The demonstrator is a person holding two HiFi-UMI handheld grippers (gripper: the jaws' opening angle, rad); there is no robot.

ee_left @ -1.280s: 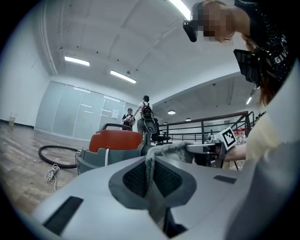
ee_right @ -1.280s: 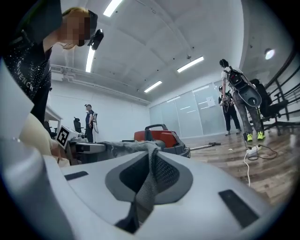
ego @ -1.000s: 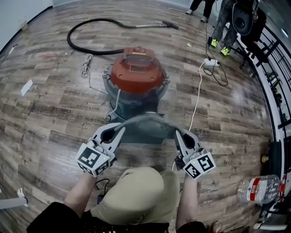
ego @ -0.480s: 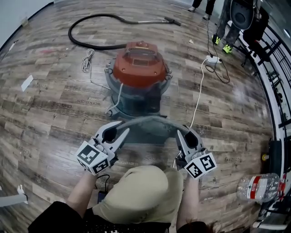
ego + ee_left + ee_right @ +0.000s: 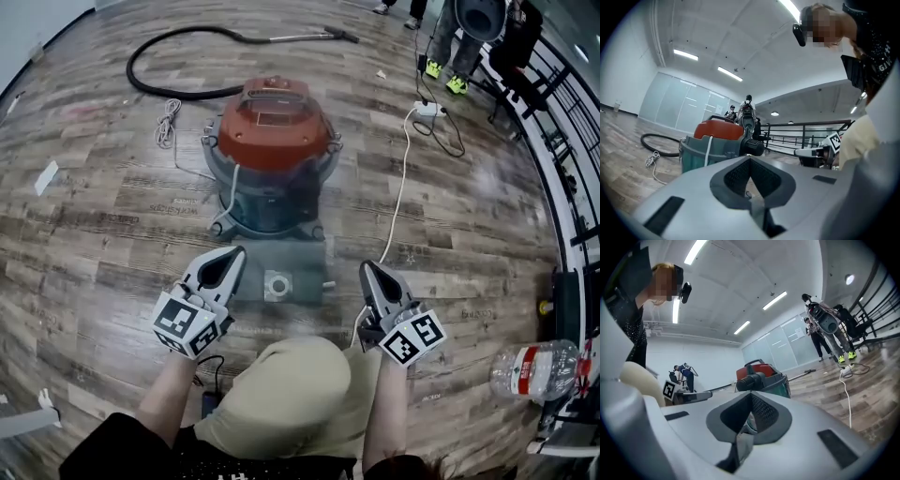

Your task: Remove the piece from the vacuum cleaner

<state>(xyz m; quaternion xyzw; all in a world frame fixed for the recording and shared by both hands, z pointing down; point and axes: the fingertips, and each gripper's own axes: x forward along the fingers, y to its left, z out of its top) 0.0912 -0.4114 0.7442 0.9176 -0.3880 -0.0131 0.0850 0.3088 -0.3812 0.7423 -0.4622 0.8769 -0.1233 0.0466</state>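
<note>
Grey piece (image 5: 281, 272) has dropped flat onto the floor (image 5: 103, 244).
It lies between the left gripper (image 5: 231, 259) and right gripper (image 5: 369, 274), both clenched and empty.

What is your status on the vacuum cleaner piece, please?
Left tongs shut, empty; right tongs shut, empty. Grey piece flat on floor between them, in front of vacuum cleaner. White cable beside right tongs, not blocking.

The vacuum cleaner (image 5: 272, 141) is teal, red-topped; the piece (image 5: 302, 262) grey.
</note>
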